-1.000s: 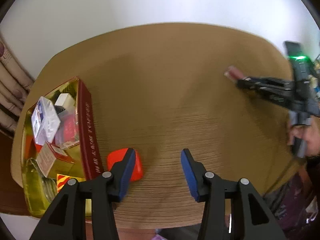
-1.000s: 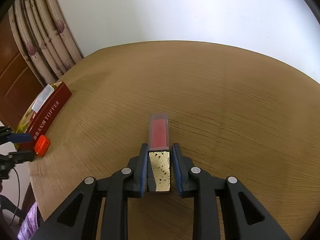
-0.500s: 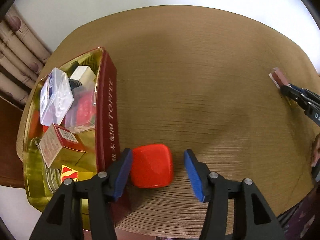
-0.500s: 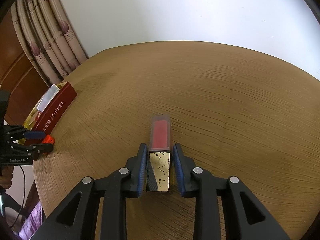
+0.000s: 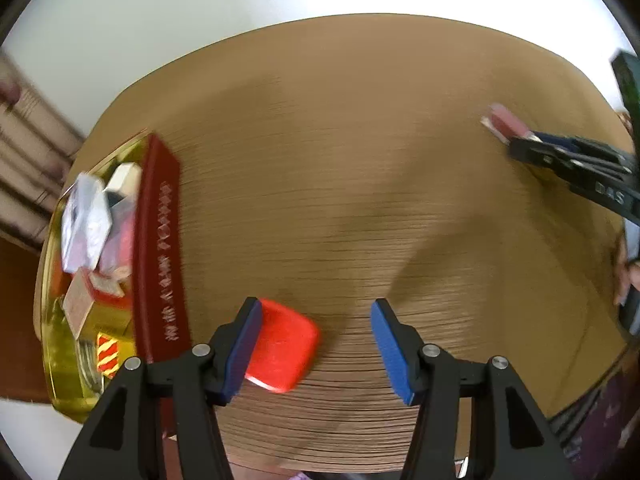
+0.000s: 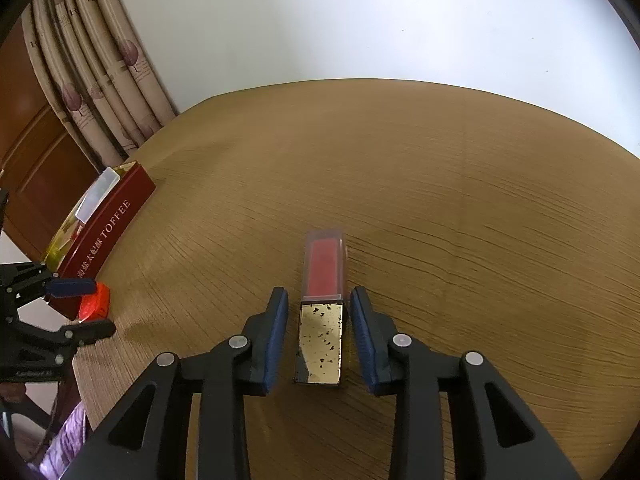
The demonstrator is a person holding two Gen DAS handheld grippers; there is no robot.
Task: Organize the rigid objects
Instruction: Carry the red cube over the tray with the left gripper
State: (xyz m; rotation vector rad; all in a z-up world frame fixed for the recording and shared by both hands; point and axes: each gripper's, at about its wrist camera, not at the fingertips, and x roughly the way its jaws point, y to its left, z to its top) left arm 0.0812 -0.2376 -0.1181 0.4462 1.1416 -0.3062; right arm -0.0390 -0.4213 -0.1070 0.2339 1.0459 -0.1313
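A flat red square box (image 5: 282,350) lies on the wooden table beside the red toffee tin (image 5: 160,248). My left gripper (image 5: 316,312) is open around it, its left pad close against the box and its right pad well clear. A lip gloss tube (image 6: 322,308) with a gold speckled cap and a red body lies flat on the table. My right gripper (image 6: 319,298) straddles the cap; its jaws are opening, with a gap on each side. In the right wrist view the left gripper (image 6: 96,307) and the red box (image 6: 96,302) show at far left.
The tin (image 6: 108,232) sits at the table's left edge and holds several small boxes and a clear case (image 5: 86,226). Curtains (image 6: 100,80) and a wooden door hang behind it. The table's near edge (image 5: 320,456) lies just below the left gripper. A person's hand (image 5: 628,280) shows at right.
The right jaws have parted from the tube's cap, leaving it on the table. The left gripper has come down around the red box, which now sits by its left finger.
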